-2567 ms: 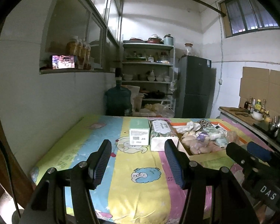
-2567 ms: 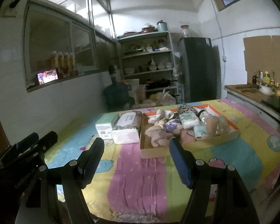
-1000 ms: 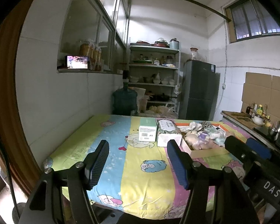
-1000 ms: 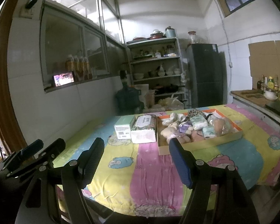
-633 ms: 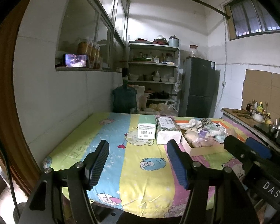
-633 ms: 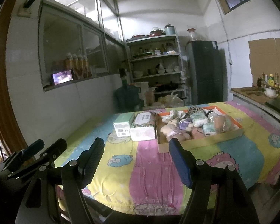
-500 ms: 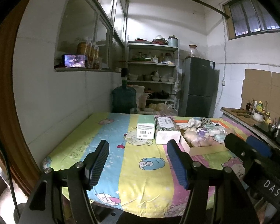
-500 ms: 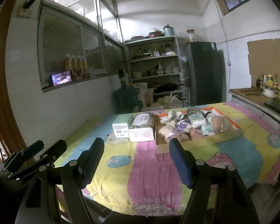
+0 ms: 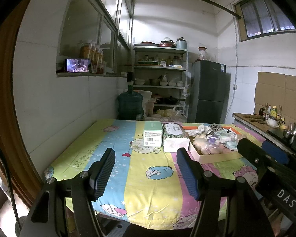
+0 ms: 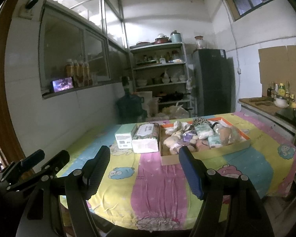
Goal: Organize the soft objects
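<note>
Lying beyond both spread claws [image 9: 146, 158] [image 10: 144, 158] — soft toys [image 10: 179, 137], boxed

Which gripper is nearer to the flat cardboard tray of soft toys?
Right. The right gripper faces the flat cardboard tray almost head-on, just short of its near wall. The left gripper is off to the tray's left, facing bare cloth.

Black left gripper [image 9: 146, 174] and right gripper [image 10: 144, 171], ribbed blue-edged pads, silver screws.

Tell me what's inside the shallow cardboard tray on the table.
The shallow cardboard tray holds a heap of soft things: a cream plush toy, wrapped tissue packs and a leopard-print cloth. Whatever lies beneath the heap is covered.
</note>
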Motion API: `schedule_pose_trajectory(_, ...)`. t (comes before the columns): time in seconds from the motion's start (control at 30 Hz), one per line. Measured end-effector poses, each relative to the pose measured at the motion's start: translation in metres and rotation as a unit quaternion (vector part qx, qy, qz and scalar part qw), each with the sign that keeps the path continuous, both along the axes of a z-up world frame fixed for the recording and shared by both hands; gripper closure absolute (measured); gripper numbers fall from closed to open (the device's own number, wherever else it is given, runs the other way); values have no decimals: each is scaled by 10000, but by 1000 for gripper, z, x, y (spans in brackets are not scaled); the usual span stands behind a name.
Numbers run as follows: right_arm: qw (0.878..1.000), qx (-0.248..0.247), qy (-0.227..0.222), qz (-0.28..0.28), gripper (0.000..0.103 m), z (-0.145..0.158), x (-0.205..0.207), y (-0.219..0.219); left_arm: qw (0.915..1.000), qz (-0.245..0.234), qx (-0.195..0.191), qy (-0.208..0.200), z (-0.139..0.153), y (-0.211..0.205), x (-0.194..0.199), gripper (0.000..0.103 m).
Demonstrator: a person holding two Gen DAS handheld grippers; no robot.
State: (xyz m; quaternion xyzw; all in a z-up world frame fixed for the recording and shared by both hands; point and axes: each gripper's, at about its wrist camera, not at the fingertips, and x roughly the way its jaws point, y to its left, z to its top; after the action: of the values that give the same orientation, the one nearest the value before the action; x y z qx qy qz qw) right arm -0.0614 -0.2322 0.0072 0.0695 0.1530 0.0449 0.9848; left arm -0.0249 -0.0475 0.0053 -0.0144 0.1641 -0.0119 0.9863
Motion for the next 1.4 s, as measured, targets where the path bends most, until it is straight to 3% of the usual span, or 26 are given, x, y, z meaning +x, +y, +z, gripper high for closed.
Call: schedule_pose_trajectory(1.4, 10000, -24, -37, 1, 29, 3, -3, 1, 10000, -3, 3, -4, 0, -2, -2, 39)
